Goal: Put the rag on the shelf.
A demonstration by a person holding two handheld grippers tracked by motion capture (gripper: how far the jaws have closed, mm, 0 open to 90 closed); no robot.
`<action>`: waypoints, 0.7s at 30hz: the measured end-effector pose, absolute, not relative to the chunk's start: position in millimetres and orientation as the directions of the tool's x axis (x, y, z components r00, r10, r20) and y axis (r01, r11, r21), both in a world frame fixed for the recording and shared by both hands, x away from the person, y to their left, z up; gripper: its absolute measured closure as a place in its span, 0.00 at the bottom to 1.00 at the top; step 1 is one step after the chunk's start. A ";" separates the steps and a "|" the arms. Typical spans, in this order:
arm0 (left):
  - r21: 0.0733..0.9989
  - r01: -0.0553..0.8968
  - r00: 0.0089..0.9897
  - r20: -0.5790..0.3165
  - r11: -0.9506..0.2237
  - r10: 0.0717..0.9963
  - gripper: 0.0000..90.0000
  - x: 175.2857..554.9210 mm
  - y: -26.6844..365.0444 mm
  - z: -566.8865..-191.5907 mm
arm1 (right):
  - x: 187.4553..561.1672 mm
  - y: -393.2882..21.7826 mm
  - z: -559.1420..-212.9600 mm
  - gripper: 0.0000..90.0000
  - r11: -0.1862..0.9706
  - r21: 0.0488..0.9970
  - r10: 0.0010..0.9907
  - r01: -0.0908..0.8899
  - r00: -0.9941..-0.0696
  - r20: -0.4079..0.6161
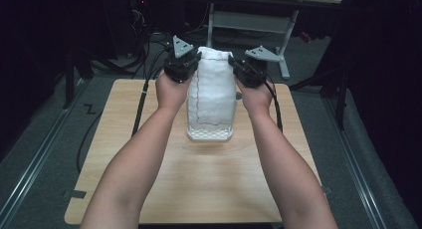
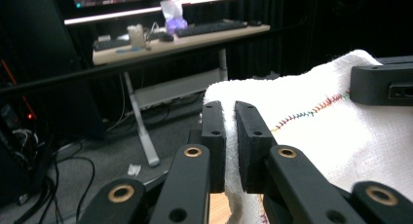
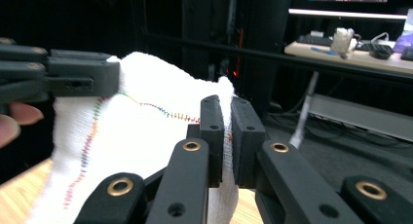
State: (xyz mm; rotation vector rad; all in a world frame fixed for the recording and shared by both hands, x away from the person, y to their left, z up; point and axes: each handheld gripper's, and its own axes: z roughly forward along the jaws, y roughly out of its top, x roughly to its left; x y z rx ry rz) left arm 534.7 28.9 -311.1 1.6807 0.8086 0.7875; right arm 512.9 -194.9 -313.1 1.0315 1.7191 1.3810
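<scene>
A white cloth (image 1: 211, 87) with a multicoloured stitched line hangs stretched between my two grippers above a wooden table (image 1: 199, 179). Its lower edge rests on a white perforated tray (image 1: 210, 135). My left gripper (image 1: 193, 59) is shut on the cloth's upper left corner, and the left gripper view shows the cloth (image 2: 311, 131) pinched between my left gripper's (image 2: 230, 107) jaws. My right gripper (image 1: 235, 63) is shut on the upper right corner; in the right gripper view the cloth (image 3: 141, 131) is clamped in my right gripper (image 3: 225, 103).
Black cables (image 1: 142, 97) trail from the grippers across the table's far left and right edges. A desk frame (image 1: 249, 22) stands on the floor beyond the table. A desk with keyboards (image 2: 195, 31) sits in the dark background.
</scene>
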 end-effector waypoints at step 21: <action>0.908 0.371 0.544 -0.044 -0.193 0.838 0.69 569.5 39.7 -361.1 | 550.1 -193.0 -362.7 0.76 0.175 0.921 0.890 0.349 -0.456 0.003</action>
